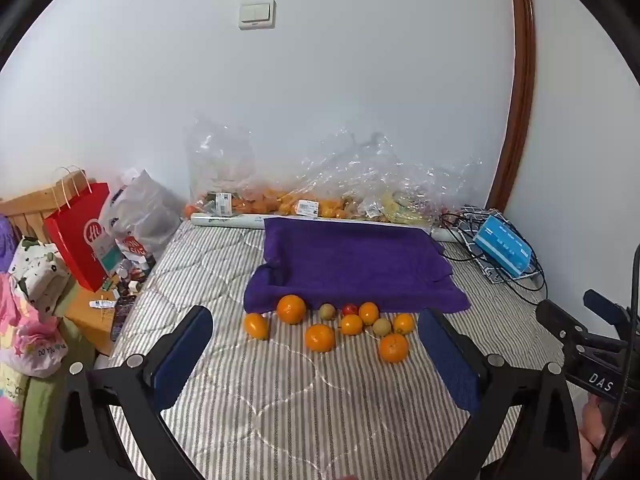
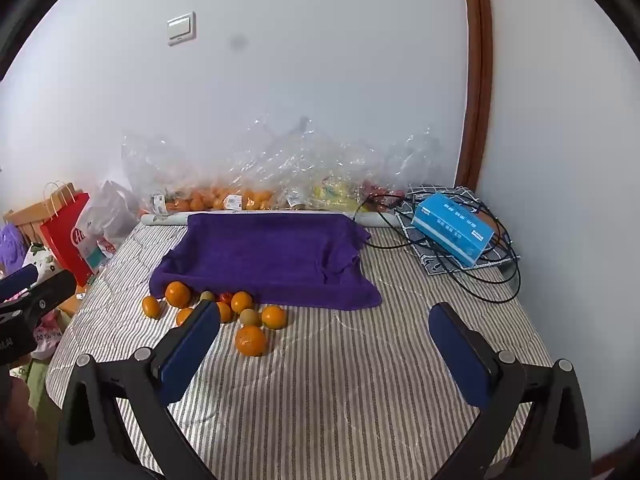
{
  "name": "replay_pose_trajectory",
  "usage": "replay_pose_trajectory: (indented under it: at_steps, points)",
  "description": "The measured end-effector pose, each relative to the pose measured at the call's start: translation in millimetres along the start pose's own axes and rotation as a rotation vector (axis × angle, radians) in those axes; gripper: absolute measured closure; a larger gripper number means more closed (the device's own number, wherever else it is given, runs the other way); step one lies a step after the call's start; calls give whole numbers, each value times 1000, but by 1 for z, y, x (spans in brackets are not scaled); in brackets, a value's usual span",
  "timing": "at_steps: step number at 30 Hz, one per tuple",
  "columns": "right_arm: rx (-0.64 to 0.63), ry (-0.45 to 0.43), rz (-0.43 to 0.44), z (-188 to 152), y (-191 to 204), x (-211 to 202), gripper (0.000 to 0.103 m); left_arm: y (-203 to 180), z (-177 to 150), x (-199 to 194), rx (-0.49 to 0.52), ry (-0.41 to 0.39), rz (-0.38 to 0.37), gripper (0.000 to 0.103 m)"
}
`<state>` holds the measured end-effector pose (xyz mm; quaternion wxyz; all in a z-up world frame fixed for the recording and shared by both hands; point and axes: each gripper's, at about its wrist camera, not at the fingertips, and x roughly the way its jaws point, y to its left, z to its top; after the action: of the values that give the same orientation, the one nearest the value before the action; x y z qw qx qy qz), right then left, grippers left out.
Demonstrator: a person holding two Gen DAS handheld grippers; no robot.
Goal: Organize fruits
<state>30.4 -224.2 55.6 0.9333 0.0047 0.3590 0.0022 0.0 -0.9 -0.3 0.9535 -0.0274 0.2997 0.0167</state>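
Hovering above the striped bed cover [image 1: 320,408], both pairs of tongs stand wide apart with nothing between them — the left tongs [image 1: 316,340] and the right tongs [image 2: 324,336] each pointing down and forward toward the far wall. The loose fruits [image 1: 332,326] lie in a scattered cluster on the bed, just in front of the near edge of the purple towel [image 1: 352,264], some touching that edge. From the left wrist view the cluster sits almost dead ahead, framed between the two fingers, with the nearest orange [image 1: 393,347] a little right of centre. From the right wrist view the same cluster lies off to the left, partly hidden behind the left finger — so I judge the left hand better placed for the first pick. The fruits are round, so no long axis matters; the row itself runs left to right across the bed. Sorting does not look begun yet.
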Motion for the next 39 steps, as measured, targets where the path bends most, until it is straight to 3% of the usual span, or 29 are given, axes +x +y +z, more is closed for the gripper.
replay_pose_trajectory:
  at_steps: [39]
  points:
    - [21,-9,8,-1,-4,-17,1,-6,-5,-9,-1,-8,4,0]
